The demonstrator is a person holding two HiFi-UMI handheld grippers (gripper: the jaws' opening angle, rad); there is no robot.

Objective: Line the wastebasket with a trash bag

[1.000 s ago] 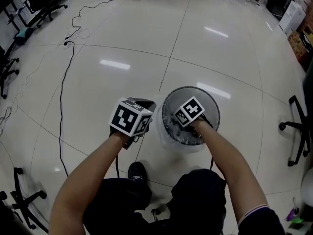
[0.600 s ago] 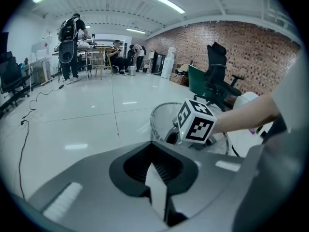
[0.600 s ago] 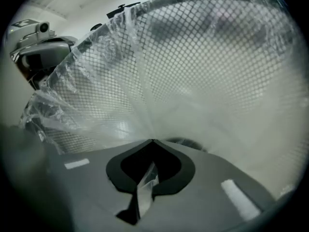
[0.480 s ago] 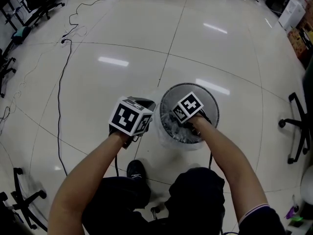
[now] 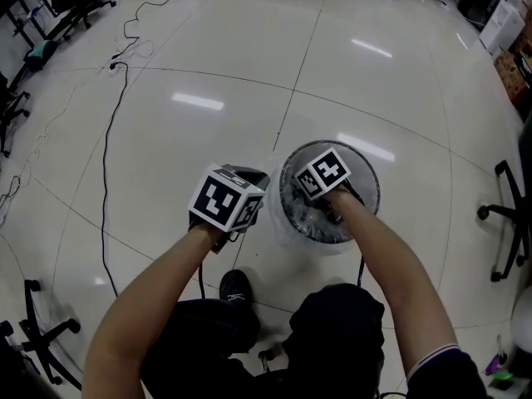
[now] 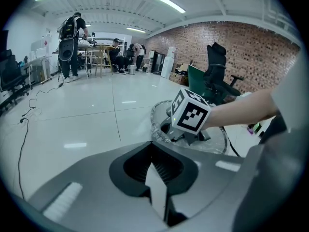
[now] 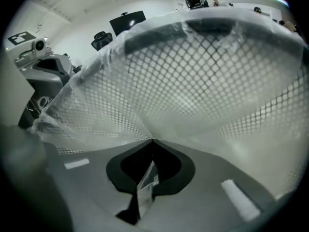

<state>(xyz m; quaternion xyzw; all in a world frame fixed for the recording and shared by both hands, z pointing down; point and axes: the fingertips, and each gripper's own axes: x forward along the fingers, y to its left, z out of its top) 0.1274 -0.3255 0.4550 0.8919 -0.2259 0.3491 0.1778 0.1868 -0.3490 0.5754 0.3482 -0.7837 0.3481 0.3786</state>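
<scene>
The right gripper [image 7: 151,142] is seen at 6 o'clock with its jaws drawn together, and a crinkled fold of the clear trash bag [image 7: 145,190] is pinched between them. From the jaw tips the film is spread up and outward over the mesh wall of the wastebasket [image 7: 207,76], by which the frame is filled from 9 to 3 o'clock. The left gripper [image 7: 46,66] is seen at 10 o'clock, past the bag's edge. A monitor [image 7: 128,19] and an office chair [image 7: 101,38] are shown at 11 o'clock.

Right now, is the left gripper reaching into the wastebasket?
No: in the head view the left gripper sits beside the wastebasket, outside its rim and above the floor.
</scene>
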